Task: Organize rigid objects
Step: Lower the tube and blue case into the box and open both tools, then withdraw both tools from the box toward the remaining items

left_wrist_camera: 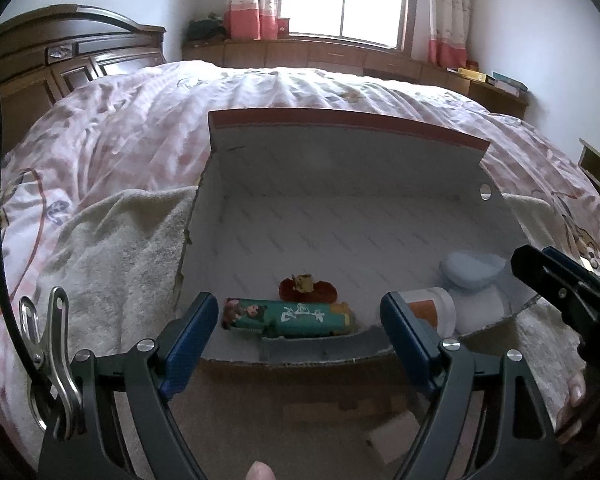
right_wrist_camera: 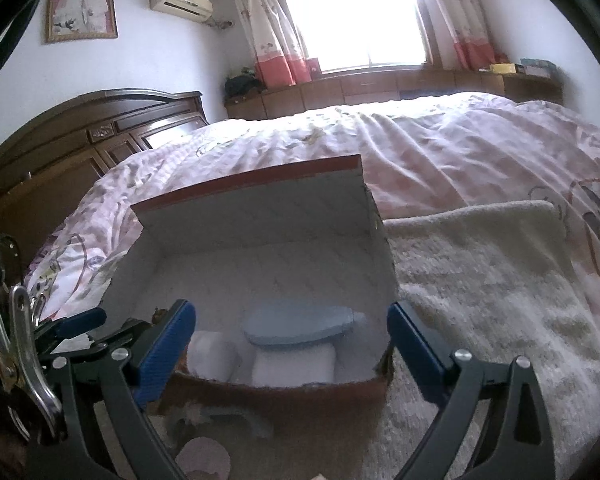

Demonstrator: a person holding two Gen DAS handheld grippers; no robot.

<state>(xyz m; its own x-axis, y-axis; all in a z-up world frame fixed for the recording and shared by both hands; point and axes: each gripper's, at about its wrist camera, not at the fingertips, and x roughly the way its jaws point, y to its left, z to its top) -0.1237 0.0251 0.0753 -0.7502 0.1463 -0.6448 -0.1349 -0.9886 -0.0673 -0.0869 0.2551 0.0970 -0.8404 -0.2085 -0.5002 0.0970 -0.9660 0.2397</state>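
Note:
An open cardboard box (left_wrist_camera: 340,160) with a white inside and a red-edged raised lid stands on a cream towel on the bed. In it lie a green printed tin (left_wrist_camera: 288,316), a red piece with a small yellow figure (left_wrist_camera: 306,286), a white jar with an orange label (left_wrist_camera: 432,308) and a pale blue bottle (left_wrist_camera: 472,270) on a white block (left_wrist_camera: 480,312). My left gripper (left_wrist_camera: 298,300) is open at the box's near wall, empty. My right gripper (right_wrist_camera: 290,309) is open above the blue bottle (right_wrist_camera: 300,326) and white blocks (right_wrist_camera: 294,366), touching nothing; it also shows as the right gripper (left_wrist_camera: 536,264).
The cream towel (right_wrist_camera: 480,280) spreads right of the box over a pink patterned quilt (right_wrist_camera: 440,152). A dark wooden headboard (right_wrist_camera: 80,144) is at the left; low cabinets (left_wrist_camera: 320,54) run under the window. Fingers of a hand (left_wrist_camera: 576,396) show at the right edge.

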